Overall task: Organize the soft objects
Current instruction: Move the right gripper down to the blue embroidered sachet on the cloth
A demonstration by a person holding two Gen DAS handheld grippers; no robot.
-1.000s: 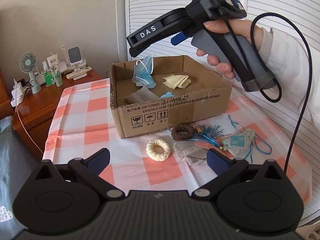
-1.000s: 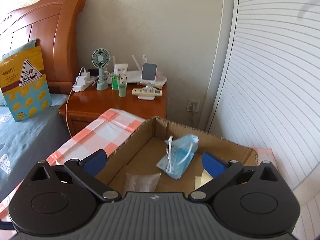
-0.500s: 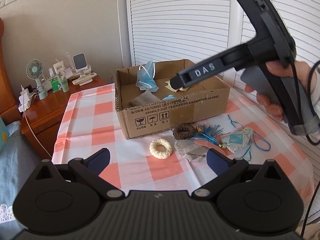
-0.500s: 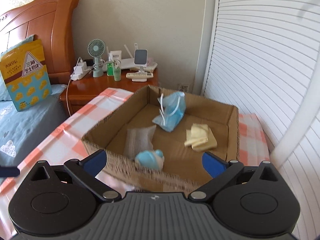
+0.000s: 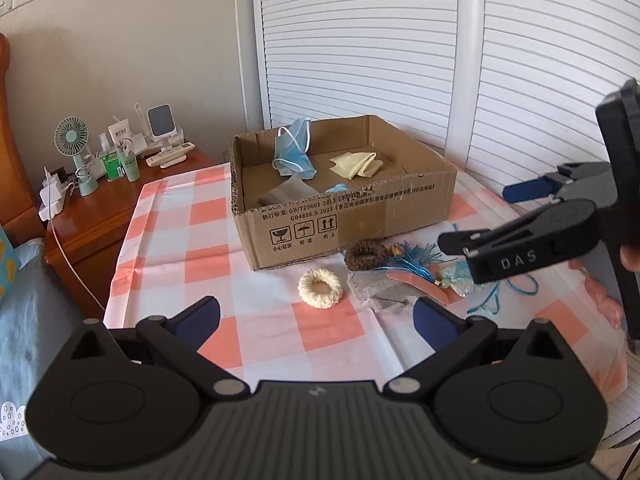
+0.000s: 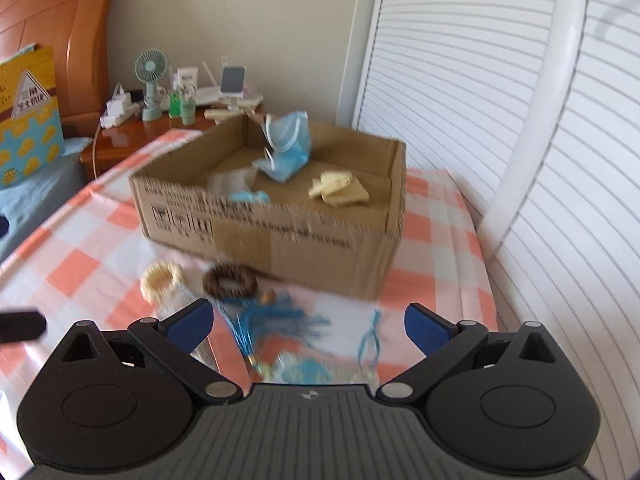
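Observation:
An open cardboard box (image 5: 400, 216) (image 6: 304, 248) on the checked tablecloth holds a blue face mask (image 5: 294, 152) (image 6: 286, 148), a yellow cloth (image 5: 356, 164) (image 6: 338, 190), a grey cloth (image 5: 286, 194) and a small blue item (image 6: 250, 197). In front of it lie a cream ring (image 5: 320, 289) (image 6: 162, 280), a brown ring (image 5: 366, 255) (image 6: 230, 282), a blue tassel (image 5: 412, 258) (image 6: 276, 318), a patterned pouch (image 5: 460, 280) and a grey cloth (image 5: 384, 298). My left gripper (image 5: 316, 318) is open and empty above the near table. My right gripper (image 6: 308, 320) (image 5: 480, 216) is open and empty, above the tassel and pouch.
A wooden nightstand (image 5: 92, 208) at the left carries a small fan (image 5: 72, 148), bottles and a charger. A louvred white door (image 5: 400, 40) stands behind the box. A bed (image 5: 24, 320) lies at the left, with a yellow bag (image 6: 28, 112) on it.
My right gripper has pulled back from over the box and dropped low to the right, above the tassel and pouch. The left gripper has drawn back a little. The right view is motion-blurred.

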